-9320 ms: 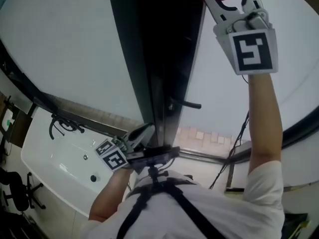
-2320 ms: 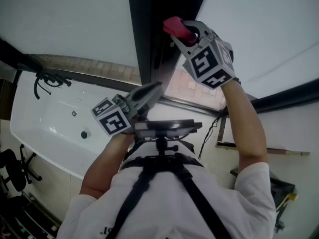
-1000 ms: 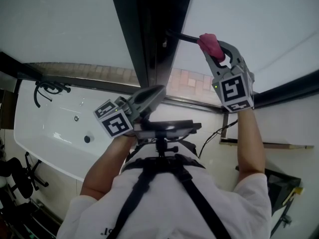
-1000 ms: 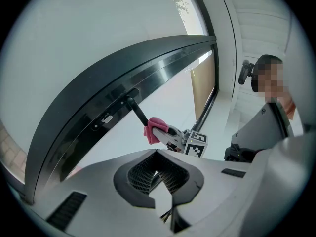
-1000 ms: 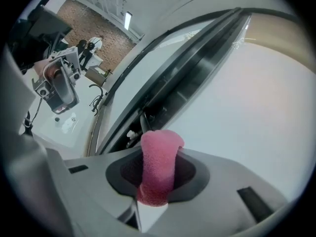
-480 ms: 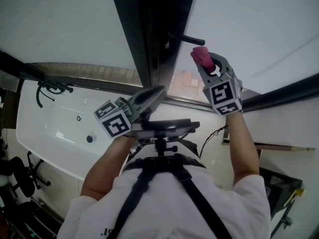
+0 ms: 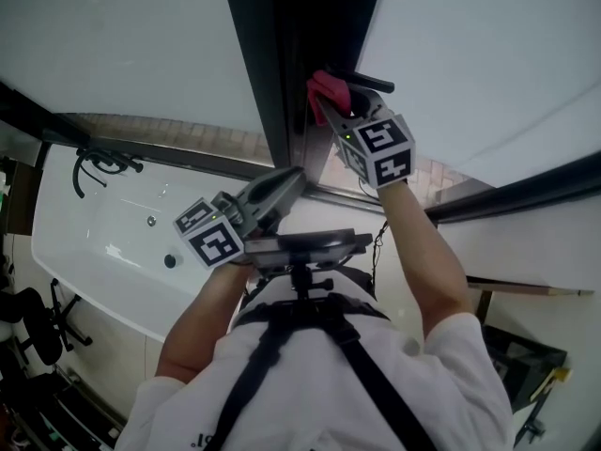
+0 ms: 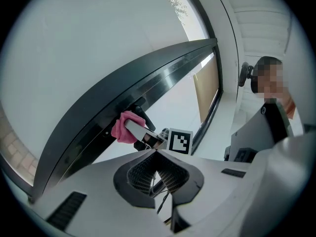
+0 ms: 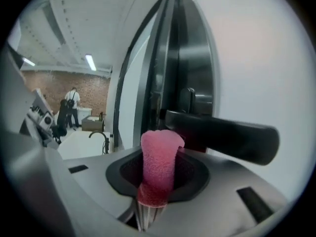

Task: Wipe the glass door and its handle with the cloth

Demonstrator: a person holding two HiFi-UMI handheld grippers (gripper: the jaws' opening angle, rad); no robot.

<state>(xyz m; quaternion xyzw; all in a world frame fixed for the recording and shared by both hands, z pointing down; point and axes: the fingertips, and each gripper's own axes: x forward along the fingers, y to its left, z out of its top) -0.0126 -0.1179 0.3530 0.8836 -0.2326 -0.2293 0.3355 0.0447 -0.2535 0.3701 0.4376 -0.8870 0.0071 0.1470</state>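
The right gripper (image 7: 328, 100) has its jaws pressed together on a pink cloth (image 7: 324, 85), pinching it so that a rolled tuft sticks out beyond the tips. In the right gripper view the cloth (image 9: 159, 157) rises from the closed jaws and its top meets the near edge of the black handle (image 9: 222, 135), close to the end where the handle joins the door. Whether it presses firmly there cannot be told. In the head view the handle (image 7: 371, 84) runs out to the right of the cloth, across the pale glass door (image 7: 488, 54), and the dark door frame (image 7: 268, 64) stands just to the handle's left.

The left gripper (image 7: 297, 173) hangs below the handle, well apart from it, its jaws closed tip to tip with nothing between them. Its own view shows the tips touching (image 8: 155, 151) and, beyond them, the cloth (image 8: 122, 127) at the frame.

A white bathtub (image 7: 103, 252) lies far below and left of the handle.
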